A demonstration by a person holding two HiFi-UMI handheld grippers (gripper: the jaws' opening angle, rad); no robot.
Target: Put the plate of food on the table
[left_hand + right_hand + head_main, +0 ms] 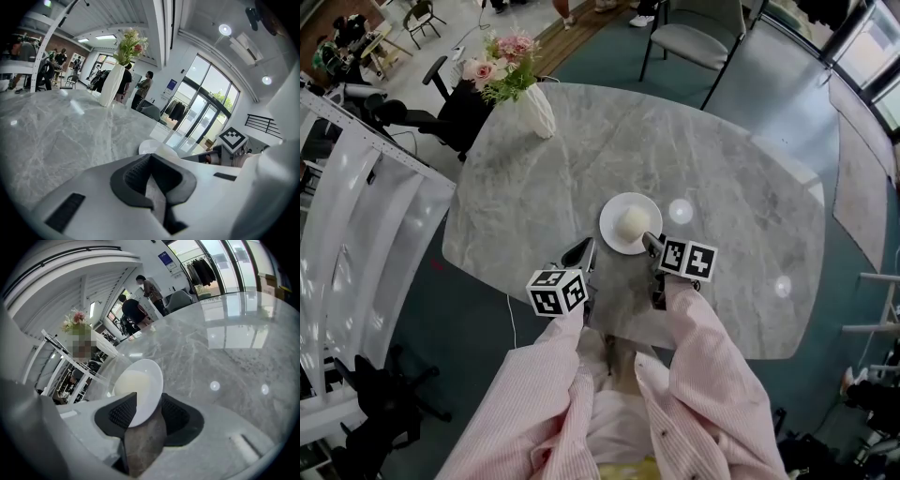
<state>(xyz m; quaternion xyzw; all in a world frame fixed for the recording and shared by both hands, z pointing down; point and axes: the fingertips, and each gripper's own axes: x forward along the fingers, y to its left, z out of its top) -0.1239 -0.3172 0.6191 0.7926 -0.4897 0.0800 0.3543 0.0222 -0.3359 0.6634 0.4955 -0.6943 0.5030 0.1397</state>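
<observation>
A white plate point(612, 234) carrying a pale round lump of food point(634, 222) lies flat on the grey marble table point(731, 159), near its front edge. My right gripper point(652, 243) reaches the plate's right rim. In the right gripper view the plate point(149, 376) stands between the jaws of this gripper point(144, 414); the pads are spread and do not press on it. My left gripper point(582, 253) rests just left of the plate, open, with only bare marble showing between its jaws point(151, 177). From there the plate point(148, 146) lies just ahead to the right.
A white vase of pink flowers point(534, 105) stands at the table's far left. A grey chair point(698, 37) sits beyond the table. A white metal rack point(356, 216) and a black office chair point(441, 108) stand to the left. People stand far off point(143, 296).
</observation>
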